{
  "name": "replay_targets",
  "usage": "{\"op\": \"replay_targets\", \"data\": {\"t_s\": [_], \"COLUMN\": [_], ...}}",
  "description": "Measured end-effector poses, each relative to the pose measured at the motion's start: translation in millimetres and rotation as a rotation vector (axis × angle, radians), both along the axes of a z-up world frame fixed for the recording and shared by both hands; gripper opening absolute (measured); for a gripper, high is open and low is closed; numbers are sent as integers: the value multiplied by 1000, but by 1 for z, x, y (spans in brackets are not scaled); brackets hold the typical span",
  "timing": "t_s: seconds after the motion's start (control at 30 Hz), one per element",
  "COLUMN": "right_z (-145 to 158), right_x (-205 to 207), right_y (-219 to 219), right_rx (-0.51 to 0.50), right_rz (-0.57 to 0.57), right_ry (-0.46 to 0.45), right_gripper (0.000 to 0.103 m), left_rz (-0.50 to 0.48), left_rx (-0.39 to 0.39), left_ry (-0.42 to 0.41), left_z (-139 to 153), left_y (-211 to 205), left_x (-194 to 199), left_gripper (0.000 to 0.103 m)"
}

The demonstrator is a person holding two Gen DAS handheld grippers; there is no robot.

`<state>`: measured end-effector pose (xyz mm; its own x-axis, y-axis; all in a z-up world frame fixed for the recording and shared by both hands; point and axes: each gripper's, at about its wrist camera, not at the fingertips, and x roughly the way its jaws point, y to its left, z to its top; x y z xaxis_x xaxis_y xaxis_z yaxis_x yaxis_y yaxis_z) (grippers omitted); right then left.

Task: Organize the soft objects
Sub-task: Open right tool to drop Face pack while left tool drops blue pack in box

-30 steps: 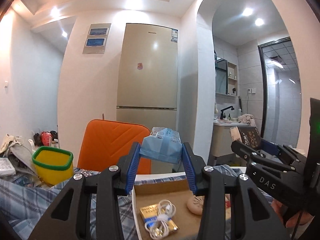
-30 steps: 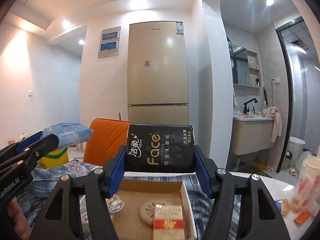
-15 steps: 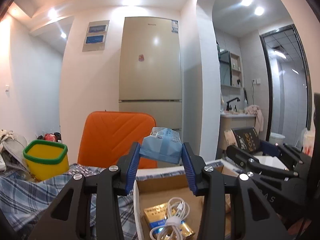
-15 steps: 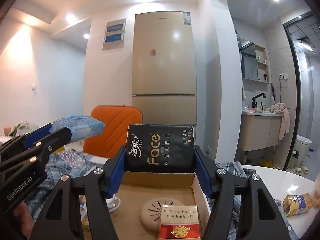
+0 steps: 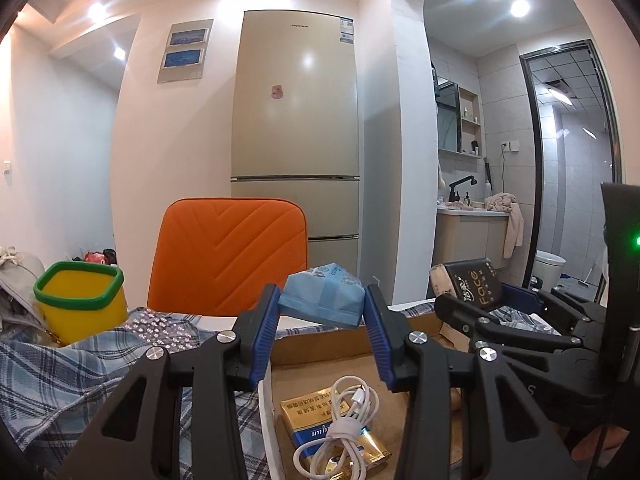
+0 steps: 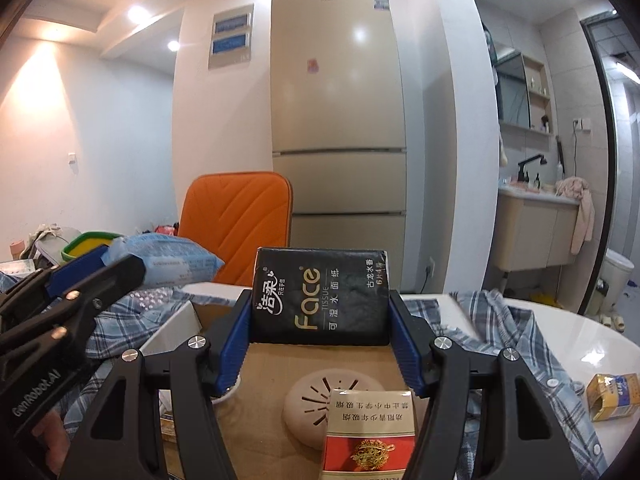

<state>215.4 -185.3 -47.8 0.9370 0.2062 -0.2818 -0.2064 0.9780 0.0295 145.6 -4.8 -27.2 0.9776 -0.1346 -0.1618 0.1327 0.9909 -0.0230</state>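
A soft blue pack is squeezed by the left gripper, a black tissue pack by the right gripper — both held above the box's far edge. They look light and squashy — best held gently by the sides.

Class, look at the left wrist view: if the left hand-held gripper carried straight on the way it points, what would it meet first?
Probably the orange chair back, which stands just beyond the table's far edge. The left hand-held gripper, shut on the blue wipes pack, points slightly left of the fridge. Depth is hard to judge here.
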Motion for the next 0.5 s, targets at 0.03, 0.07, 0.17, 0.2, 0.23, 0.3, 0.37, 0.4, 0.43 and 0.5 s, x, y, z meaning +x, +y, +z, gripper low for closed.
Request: {"op": "replay_targets", "data": {"t_s": [0.03, 0.07, 0.17, 0.2, 0.23, 0.3, 0.37, 0.4, 0.43, 0.5], "right_z": [0, 0, -1, -1, -1, -1, -1, -1, -1, -2], "right_x": [0, 0, 1, 0, 0, -1, -1, -1, -1, -2], "right_y": [-1, 0, 1, 2, 2, 2, -1, -2, -3, -6], "right_rx": [0, -2, -16, -19, -20, -18, -10, -7, -3, 5], "right_rz": [1, 1, 7, 7, 5, -4, -11, -17, -25, -38], "right_ry": [-1, -2, -4, -5, -8, -10, -10, -10, -12, -13], "right_gripper": [65, 65, 67, 70, 77, 83, 83, 84, 84, 84], "left_rz": [0, -1, -1, 3, 5, 8, 10, 9, 7, -2], "left_rx": [0, 2, 7, 10, 11, 5, 3, 4, 6, 11], "left_ry": [3, 4, 6, 9, 12, 15, 17, 17, 18, 26], "left_z": [0, 0, 2, 2, 2, 2, 2, 2, 2, 1], "left_y": [0, -1, -3, -3, -3, -1, 0, 0, 0, -1], "left_x": [0, 0, 1, 2, 2, 3, 4, 4, 4, 6], "left_gripper": [41, 41, 41, 41, 41, 41, 41, 41, 41, 41]}}
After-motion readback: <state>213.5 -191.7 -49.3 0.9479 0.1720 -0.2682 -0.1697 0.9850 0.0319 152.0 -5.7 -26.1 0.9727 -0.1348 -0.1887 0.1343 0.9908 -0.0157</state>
